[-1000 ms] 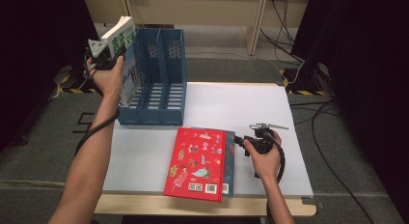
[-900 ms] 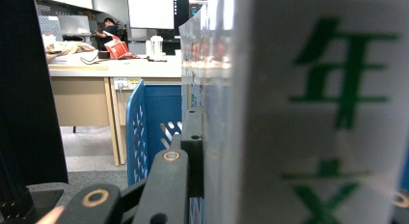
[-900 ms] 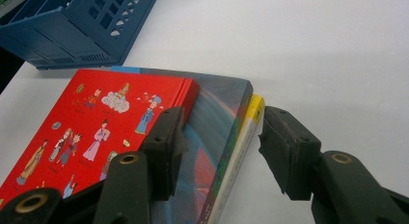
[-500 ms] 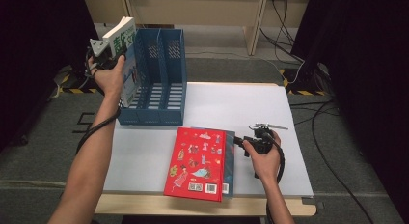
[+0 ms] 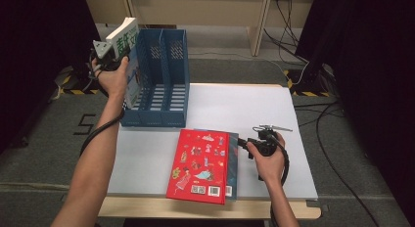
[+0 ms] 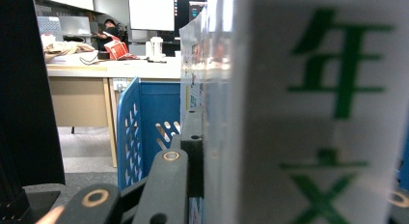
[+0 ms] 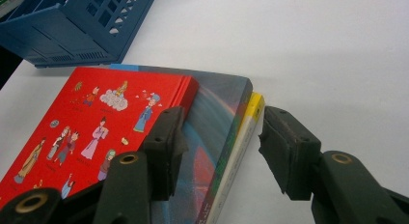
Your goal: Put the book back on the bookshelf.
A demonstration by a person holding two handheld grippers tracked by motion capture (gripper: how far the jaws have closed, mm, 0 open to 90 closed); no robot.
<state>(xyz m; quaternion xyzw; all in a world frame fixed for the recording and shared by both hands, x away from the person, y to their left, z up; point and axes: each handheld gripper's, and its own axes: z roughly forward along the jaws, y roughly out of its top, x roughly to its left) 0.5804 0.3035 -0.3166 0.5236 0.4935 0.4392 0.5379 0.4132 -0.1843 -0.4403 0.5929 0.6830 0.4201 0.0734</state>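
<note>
My left gripper (image 5: 113, 55) is shut on a white book with green characters (image 5: 128, 43), held upright and tilted over the left end of the blue file rack (image 5: 161, 85). In the left gripper view the book's spine (image 6: 313, 113) presses against one black finger (image 6: 192, 137). A red picture book (image 5: 200, 166) tops a stack with a dark book (image 7: 217, 118) and a yellow-edged one (image 7: 251, 122) under it. My right gripper (image 5: 246, 143) is open at the stack's right edge, one finger (image 7: 166, 137) over the dark book and the other off to the side.
The white table (image 5: 244, 109) has bare room behind and right of the stack. The rack's two slots (image 5: 171, 56) stand without books. Cables (image 5: 303, 75) run across the floor at the right. A wooden desk (image 6: 82, 93) stands beyond the rack.
</note>
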